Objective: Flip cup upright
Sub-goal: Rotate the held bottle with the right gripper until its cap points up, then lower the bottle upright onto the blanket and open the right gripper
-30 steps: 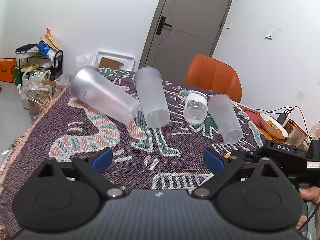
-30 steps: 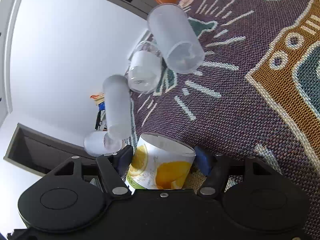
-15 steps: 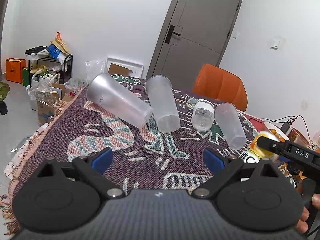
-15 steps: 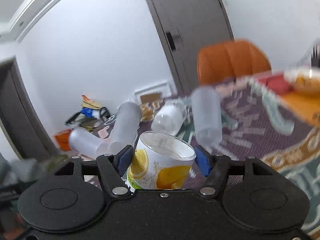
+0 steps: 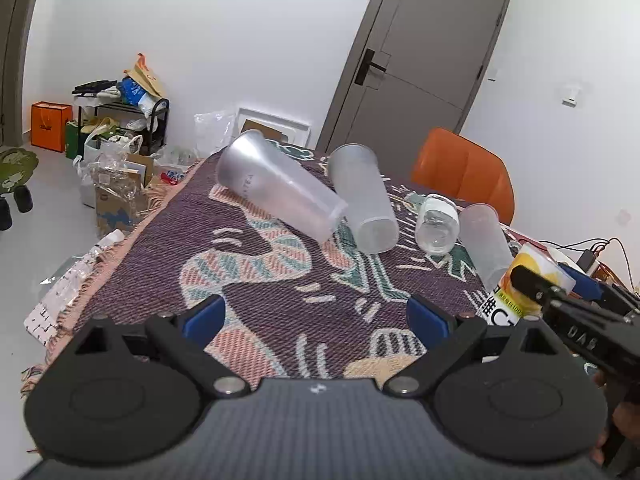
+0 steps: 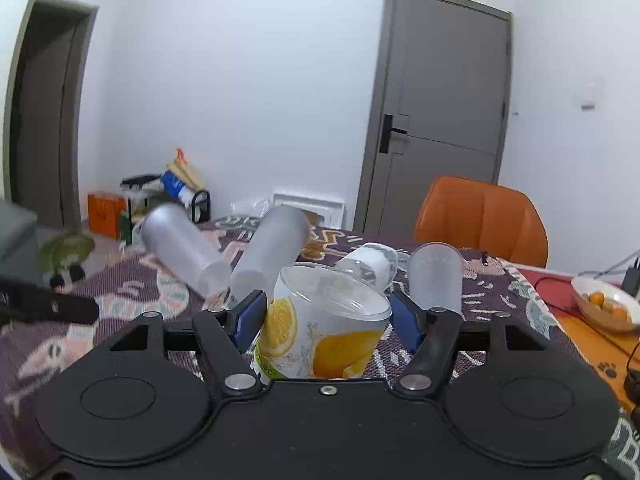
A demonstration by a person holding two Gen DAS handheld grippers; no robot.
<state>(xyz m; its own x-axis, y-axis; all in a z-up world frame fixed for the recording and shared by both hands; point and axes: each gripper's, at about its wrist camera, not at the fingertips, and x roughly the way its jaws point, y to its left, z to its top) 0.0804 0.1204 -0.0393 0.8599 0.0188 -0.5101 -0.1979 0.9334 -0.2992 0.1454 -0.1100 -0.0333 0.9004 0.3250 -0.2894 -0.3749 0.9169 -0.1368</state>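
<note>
My right gripper (image 6: 328,318) is shut on a clear cup with a lemon print (image 6: 322,328), held nearly upright with its open mouth up, above the patterned cloth (image 6: 496,300). The same cup (image 5: 520,292) and right gripper (image 5: 560,300) show at the right of the left wrist view. My left gripper (image 5: 316,314) is open and empty over the cloth (image 5: 248,280). Three frosted cups (image 5: 280,190) (image 5: 366,196) (image 5: 486,246) and a clear jar (image 5: 436,224) lie on their sides further back.
An orange chair (image 5: 464,172) stands behind the table, in front of a grey door (image 5: 416,76). A bowl of fruit (image 6: 604,306) and cables sit at the right. Bags and boxes (image 5: 116,152) clutter the floor at the left, beyond the table's edge.
My right gripper has turned the lemon-print cup from lying tilted to nearly upright, and its view swung from the cloth to the room. My left gripper has pulled back and risen slightly.
</note>
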